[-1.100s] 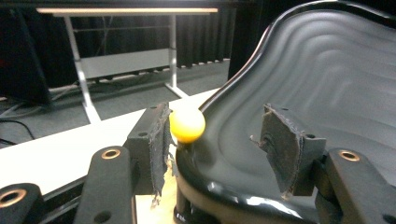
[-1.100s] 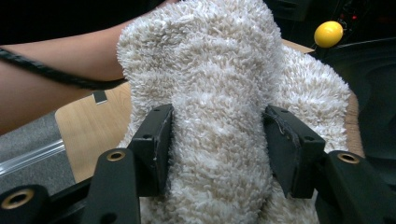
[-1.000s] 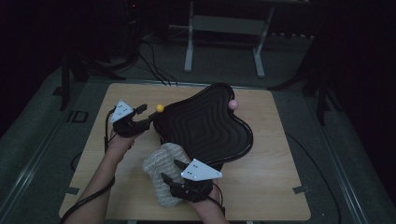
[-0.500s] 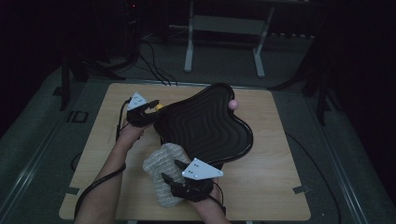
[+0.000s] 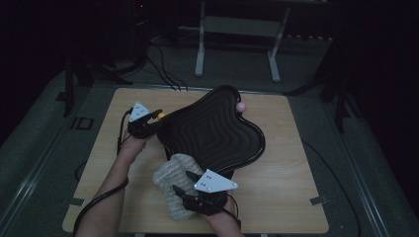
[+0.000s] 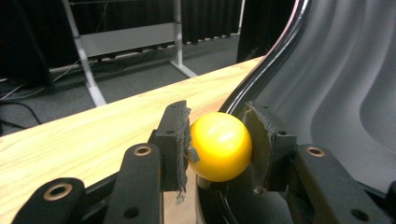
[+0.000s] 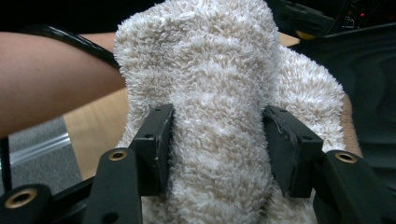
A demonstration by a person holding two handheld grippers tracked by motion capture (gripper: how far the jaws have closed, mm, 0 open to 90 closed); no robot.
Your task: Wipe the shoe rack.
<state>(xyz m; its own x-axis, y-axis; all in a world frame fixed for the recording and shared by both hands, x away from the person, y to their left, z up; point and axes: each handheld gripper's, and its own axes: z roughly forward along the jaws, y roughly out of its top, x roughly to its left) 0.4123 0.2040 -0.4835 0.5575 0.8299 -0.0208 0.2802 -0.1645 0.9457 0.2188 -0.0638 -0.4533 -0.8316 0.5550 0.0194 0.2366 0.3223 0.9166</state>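
Left gripper (image 5: 157, 118) newly forward at tray (image 5: 212, 133) rim, fingers just closed on yellow ball (image 6: 220, 145); right gripper (image 7: 215, 144) pinching towel (image 7: 219, 84).

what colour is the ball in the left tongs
Yellow: the ball shows best in the left gripper view.

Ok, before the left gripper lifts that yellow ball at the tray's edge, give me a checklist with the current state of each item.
1. Yellow ball sits between the left gripper's pads: ok. The jaws have just been closing around it.
2. Both pads press the ball firmly: cannot tell; they meet its sides, but the force of the grip is not visible.
3. Ball is free of the black tray: not ok; it rests against the tray's rim.
4. Right gripper is shut on the white towel: ok.
5. Towel is out of the left gripper's way: ok; it lies at the tray's near edge.
6. Pink ball at the tray's far rim is well apart: ok.
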